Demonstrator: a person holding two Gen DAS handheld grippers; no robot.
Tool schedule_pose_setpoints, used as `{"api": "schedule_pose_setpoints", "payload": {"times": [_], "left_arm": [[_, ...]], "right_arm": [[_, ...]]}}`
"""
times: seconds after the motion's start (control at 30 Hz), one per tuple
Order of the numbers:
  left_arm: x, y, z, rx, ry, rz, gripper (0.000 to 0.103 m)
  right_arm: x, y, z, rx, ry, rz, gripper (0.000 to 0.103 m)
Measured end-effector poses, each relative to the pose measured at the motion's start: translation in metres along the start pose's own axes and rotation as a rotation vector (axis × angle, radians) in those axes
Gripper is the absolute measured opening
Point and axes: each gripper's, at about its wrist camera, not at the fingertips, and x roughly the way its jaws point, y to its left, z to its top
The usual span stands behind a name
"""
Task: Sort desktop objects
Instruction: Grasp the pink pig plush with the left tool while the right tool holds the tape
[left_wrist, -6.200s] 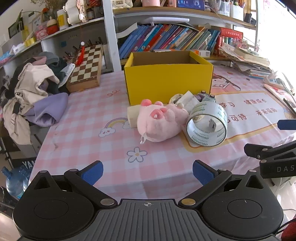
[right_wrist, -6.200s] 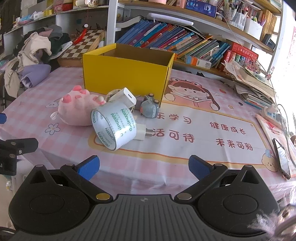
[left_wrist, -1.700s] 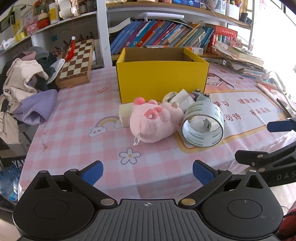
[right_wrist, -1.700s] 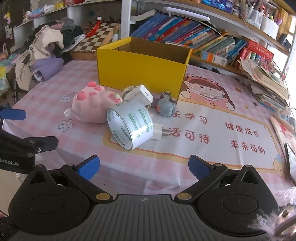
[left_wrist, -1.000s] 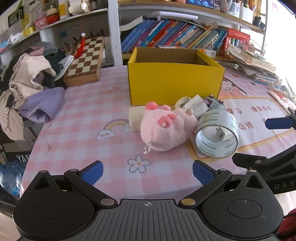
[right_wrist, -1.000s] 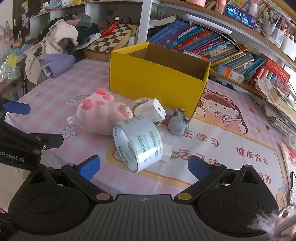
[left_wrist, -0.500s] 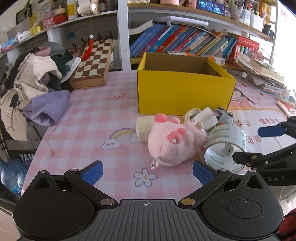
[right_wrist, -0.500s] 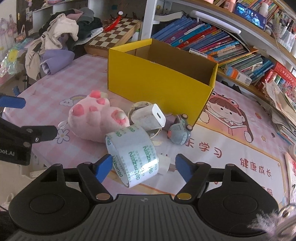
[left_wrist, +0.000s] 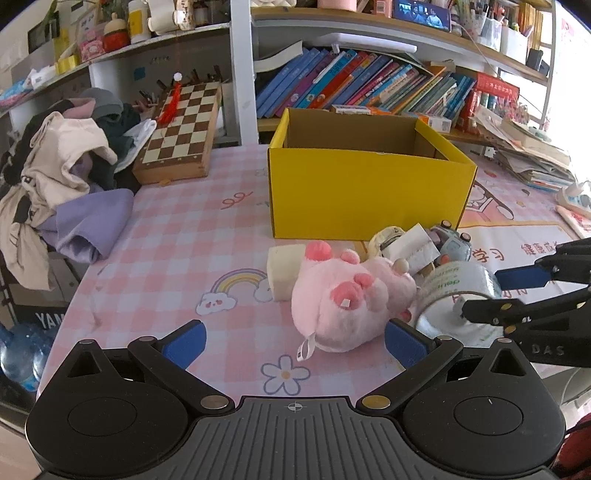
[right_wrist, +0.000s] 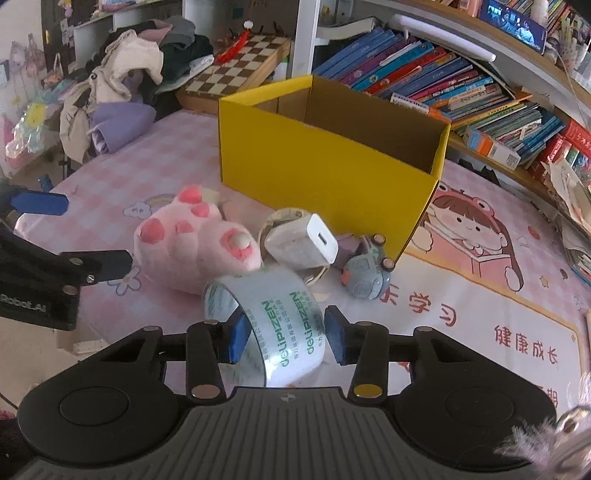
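Note:
A clear tape roll (right_wrist: 284, 325) printed in green lies on the pink tablecloth between the jaws of my right gripper (right_wrist: 286, 338). Those jaws are closing, one blue pad at each face of the roll, with a sliver of gap at the right pad. The left wrist view shows that gripper (left_wrist: 517, 291) straddling the tape roll (left_wrist: 454, 291). My left gripper (left_wrist: 295, 341) is open, just short of a pink plush paw (left_wrist: 347, 306). A white charger (right_wrist: 303, 240), a grey toy car (right_wrist: 365, 277) and a cream block (left_wrist: 282, 269) lie in front of the open yellow box (right_wrist: 325, 162).
A chessboard (left_wrist: 181, 136) and a heap of clothes (left_wrist: 62, 177) sit at the far left. Bookshelves (left_wrist: 369, 85) run behind the box. Stacked papers (left_wrist: 528, 155) lie at the right. The table's front edge is just under both grippers.
Both grippers have moved in toward the pile. The right gripper's jaws have narrowed from wide open to close around the tape roll. The left jaws stay wide.

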Motion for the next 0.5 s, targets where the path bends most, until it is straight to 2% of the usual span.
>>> {"api": "schedule_pose_setpoints", "payload": {"times": [0.07,0.13,0.17,0.3,0.5], "left_arm": [[0.003,-0.001,0.001,0.007,-0.004,-0.002,0.102],[0.007,-0.003,0.002,0.022,-0.002,0.003,0.102],[0.010,-0.003,0.002,0.028,0.002,0.004,0.100],[0.027,-0.006,0.004,0.043,0.033,-0.014,0.096],[0.046,-0.010,0.007,0.049,0.063,-0.054,0.080]], "right_arm": [[-0.002,-0.002,0.000,0.007,-0.003,0.001,0.030],[-0.002,-0.005,0.000,0.014,0.004,0.002,0.015],[-0.001,-0.007,-0.001,0.021,0.010,0.006,0.012],[0.002,-0.013,-0.003,0.047,0.030,0.008,0.009],[-0.001,-0.016,-0.004,0.049,0.021,0.001,0.006]]}}
